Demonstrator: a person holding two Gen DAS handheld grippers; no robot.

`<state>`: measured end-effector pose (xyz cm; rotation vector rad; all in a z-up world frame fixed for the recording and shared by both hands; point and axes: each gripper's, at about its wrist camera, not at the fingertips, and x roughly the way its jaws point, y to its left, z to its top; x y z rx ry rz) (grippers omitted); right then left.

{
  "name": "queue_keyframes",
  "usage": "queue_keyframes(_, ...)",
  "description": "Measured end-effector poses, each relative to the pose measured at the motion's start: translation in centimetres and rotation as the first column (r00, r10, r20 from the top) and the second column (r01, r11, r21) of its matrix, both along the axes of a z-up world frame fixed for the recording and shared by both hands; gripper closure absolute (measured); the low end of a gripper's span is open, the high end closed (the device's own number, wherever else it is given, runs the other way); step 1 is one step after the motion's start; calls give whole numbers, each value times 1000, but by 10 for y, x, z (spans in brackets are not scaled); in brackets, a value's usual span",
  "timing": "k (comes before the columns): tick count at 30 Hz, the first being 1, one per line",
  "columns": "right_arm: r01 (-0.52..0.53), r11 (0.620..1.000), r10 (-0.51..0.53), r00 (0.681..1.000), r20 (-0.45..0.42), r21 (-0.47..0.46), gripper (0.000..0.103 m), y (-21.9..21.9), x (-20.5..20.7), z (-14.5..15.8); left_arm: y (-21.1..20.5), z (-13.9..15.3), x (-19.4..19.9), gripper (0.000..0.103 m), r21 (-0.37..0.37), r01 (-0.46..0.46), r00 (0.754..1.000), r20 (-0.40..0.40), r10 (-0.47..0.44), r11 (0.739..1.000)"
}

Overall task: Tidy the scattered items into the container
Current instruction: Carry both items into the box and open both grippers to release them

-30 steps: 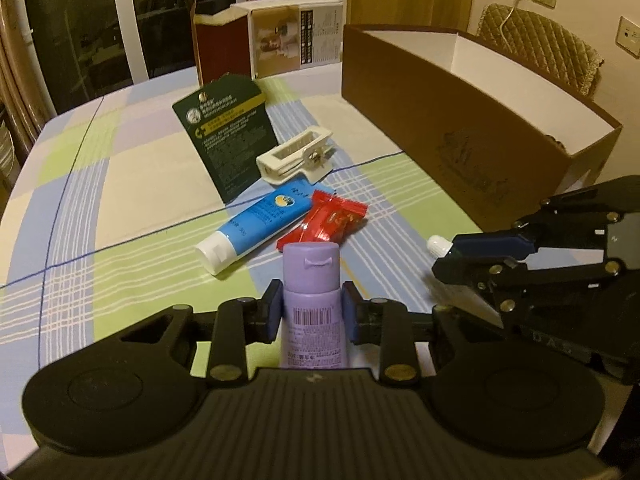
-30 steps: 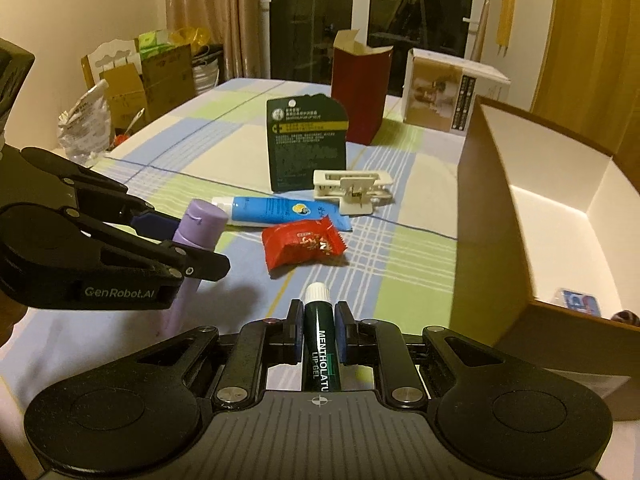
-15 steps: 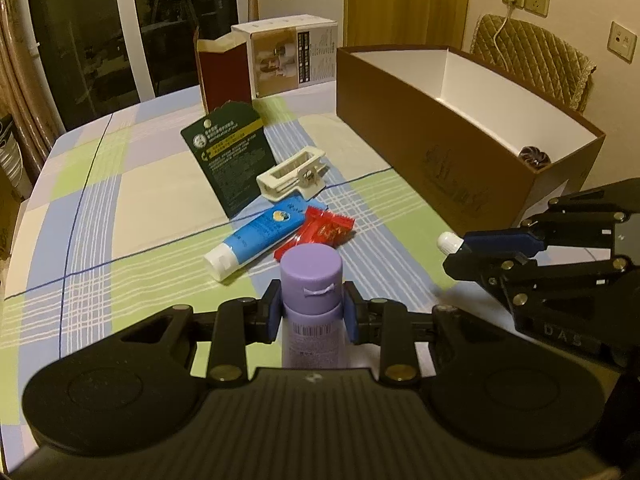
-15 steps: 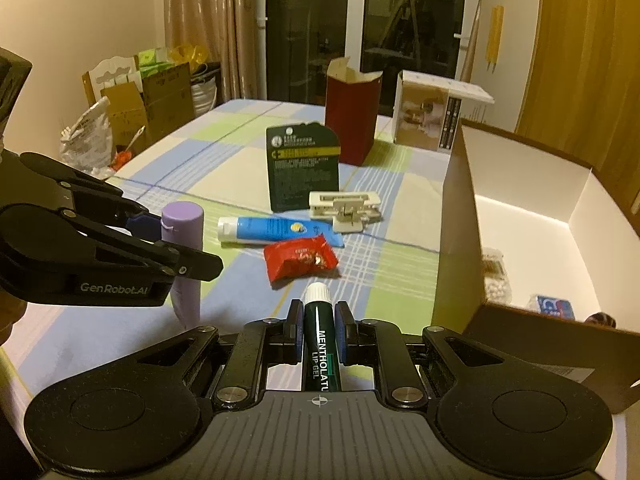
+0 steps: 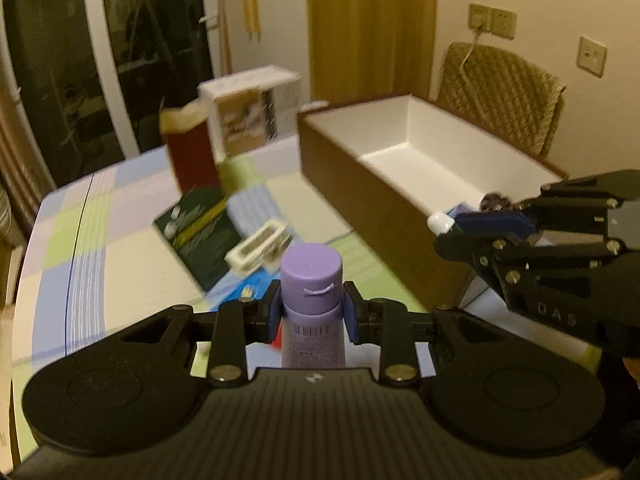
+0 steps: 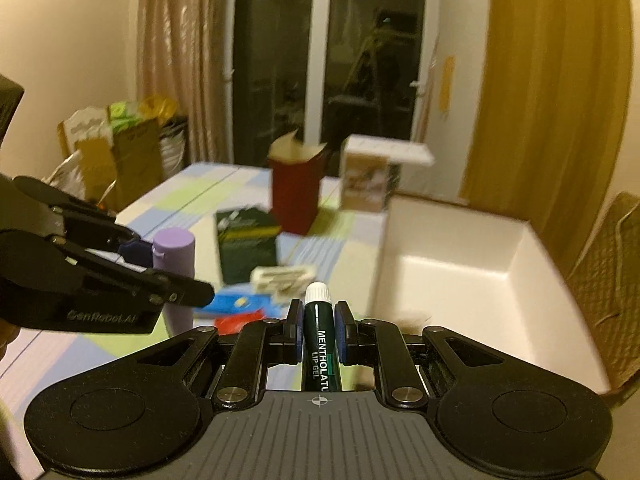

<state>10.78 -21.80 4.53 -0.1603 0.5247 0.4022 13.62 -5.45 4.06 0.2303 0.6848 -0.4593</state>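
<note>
My left gripper (image 5: 312,312) is shut on a purple bottle (image 5: 312,300) and holds it upright above the table; it also shows in the right wrist view (image 6: 176,264). My right gripper (image 6: 318,332) is shut on a dark green lip gel tube (image 6: 320,340) with a white cap, near the brown box's (image 5: 384,208) near corner; it shows in the left wrist view (image 5: 440,223). The box (image 6: 460,276) is open, white inside, with small items at its near end. A blue tube (image 6: 232,304), a red packet (image 6: 236,322), a white clip (image 5: 256,250) and a dark green card (image 5: 200,232) lie on the checked cloth.
A dark red carton (image 5: 190,156) and a white printed box (image 5: 248,112) stand at the table's far side. A quilted chair back (image 5: 500,92) is behind the brown box. Bags (image 6: 112,152) stand on the floor past the table's left edge.
Both grippers have risen and tilted up with their loads. The right gripper has moved closer to the box's near corner. The items on the cloth have not moved.
</note>
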Motion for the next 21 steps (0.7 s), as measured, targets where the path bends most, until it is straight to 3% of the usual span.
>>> queue_keyframes(7,100,995,-101,992,80,18,85,-44,21,30,-46,42,11,77,-31,90,993,74,-87,995)
queue_keyframes(13,184,983,-185,981,63,31,85,-80,46,33,-91,69,25,77,-62,168,980,121,-159,984)
queue_keyframes(21,258,965,-257,966,-19,47,85,-116,65,20,-143,61,49,77,-80,235,968,103,-227,969)
